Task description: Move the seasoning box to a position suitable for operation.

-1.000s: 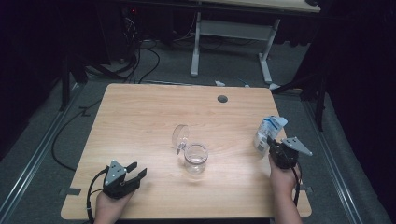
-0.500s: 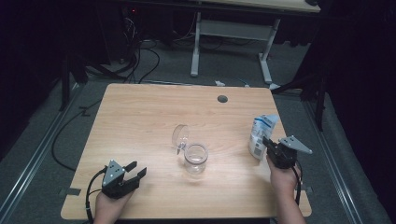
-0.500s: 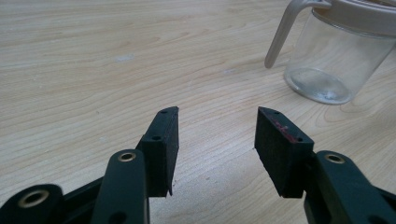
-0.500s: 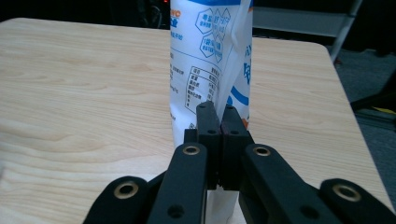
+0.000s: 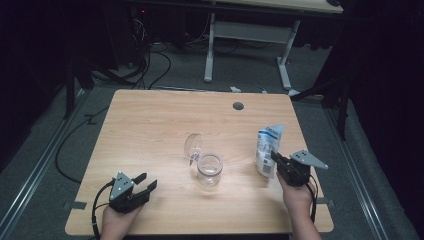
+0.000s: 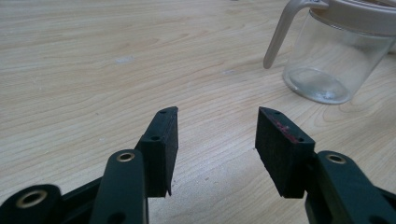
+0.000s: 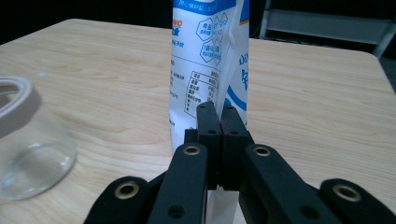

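A clear glass jar (image 5: 209, 170) stands mid-table with its hinged lid (image 5: 193, 146) swung up and back. To its right, my right gripper (image 5: 276, 160) is shut on the lower edge of a white and blue printed pouch (image 5: 266, 147), held upright. In the right gripper view the jaws (image 7: 218, 109) pinch the pouch (image 7: 208, 51), with the jar (image 7: 23, 144) at the left. Near the table's front left, my left gripper (image 5: 147, 181) rests open. Nothing lies between its pads (image 6: 217, 135), and the jar (image 6: 334, 60) stands beyond them to the right.
A round cable hole (image 5: 238, 106) sits in the wooden tabletop (image 5: 150, 125) near its far edge. Behind the table stand another desk's white legs (image 5: 210, 50), with cables on the floor (image 5: 150, 65). Bare wood stretches between the left gripper and the jar.
My right gripper has carried the pouch leftward, closer to the jar. The left gripper and the jar have stayed where they were.
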A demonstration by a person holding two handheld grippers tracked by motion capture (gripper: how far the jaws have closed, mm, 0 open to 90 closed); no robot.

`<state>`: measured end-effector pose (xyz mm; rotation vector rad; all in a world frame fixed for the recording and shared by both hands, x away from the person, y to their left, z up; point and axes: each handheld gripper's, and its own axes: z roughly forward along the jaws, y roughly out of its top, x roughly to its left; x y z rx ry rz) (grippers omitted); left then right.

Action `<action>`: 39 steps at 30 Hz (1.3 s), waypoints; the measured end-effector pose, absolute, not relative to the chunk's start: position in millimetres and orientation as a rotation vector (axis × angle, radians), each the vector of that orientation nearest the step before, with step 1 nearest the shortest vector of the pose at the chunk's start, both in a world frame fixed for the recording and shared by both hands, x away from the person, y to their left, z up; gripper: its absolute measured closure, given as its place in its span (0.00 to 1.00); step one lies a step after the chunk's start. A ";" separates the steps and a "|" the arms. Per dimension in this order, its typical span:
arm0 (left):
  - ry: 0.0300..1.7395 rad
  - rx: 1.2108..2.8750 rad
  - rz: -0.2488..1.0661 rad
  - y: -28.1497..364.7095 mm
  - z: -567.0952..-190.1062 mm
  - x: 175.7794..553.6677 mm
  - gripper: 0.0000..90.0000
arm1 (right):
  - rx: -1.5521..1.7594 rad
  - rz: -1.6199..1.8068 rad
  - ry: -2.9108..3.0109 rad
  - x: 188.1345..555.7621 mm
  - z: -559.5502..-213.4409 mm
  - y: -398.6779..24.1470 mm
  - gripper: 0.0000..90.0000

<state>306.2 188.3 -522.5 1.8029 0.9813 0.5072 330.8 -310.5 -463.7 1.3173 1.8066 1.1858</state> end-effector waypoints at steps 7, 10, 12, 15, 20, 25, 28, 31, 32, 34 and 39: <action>0.979 1.802 0.508 187.9 -522.5 305.8 0.55 | 1.288 1.220 1.842 324.5 -465.8 -293.8 1.00; 0.975 1.807 0.508 187.2 -522.6 305.3 0.55 | 1.276 1.231 1.859 321.9 -466.5 -288.7 1.00; 0.974 1.807 0.508 186.8 -522.7 305.1 0.55 | 1.267 1.236 1.866 320.0 -466.8 -286.1 1.00; 0.973 1.807 0.510 186.9 -522.5 304.9 0.55 | 1.263 1.242 1.871 317.8 -467.4 -283.5 1.00; 0.971 1.807 0.501 185.7 -522.9 304.7 0.55 | 1.262 1.251 1.880 315.6 -468.1 -280.6 1.00; 0.962 1.815 0.498 183.2 -523.9 304.3 0.55 | 1.270 1.230 1.918 316.8 -462.8 -278.5 1.00; 0.956 1.817 0.499 182.7 -523.7 303.9 0.55 | 1.269 1.206 1.969 319.2 -454.1 -277.2 1.00; 0.952 1.817 0.497 182.5 -523.7 303.9 0.55 | 1.270 1.170 2.023 321.2 -446.0 -275.3 1.00; 0.952 1.817 0.495 182.4 -523.7 303.9 0.55 | 1.275 1.157 2.043 322.0 -443.4 -274.4 1.00; 0.949 1.815 0.494 182.1 -523.7 303.7 0.55 | 1.284 1.117 2.084 323.6 -438.2 -273.0 1.00; 0.945 1.812 0.491 182.4 -523.4 303.4 0.55 | 1.288 1.039 2.159 326.1 -429.4 -272.8 1.00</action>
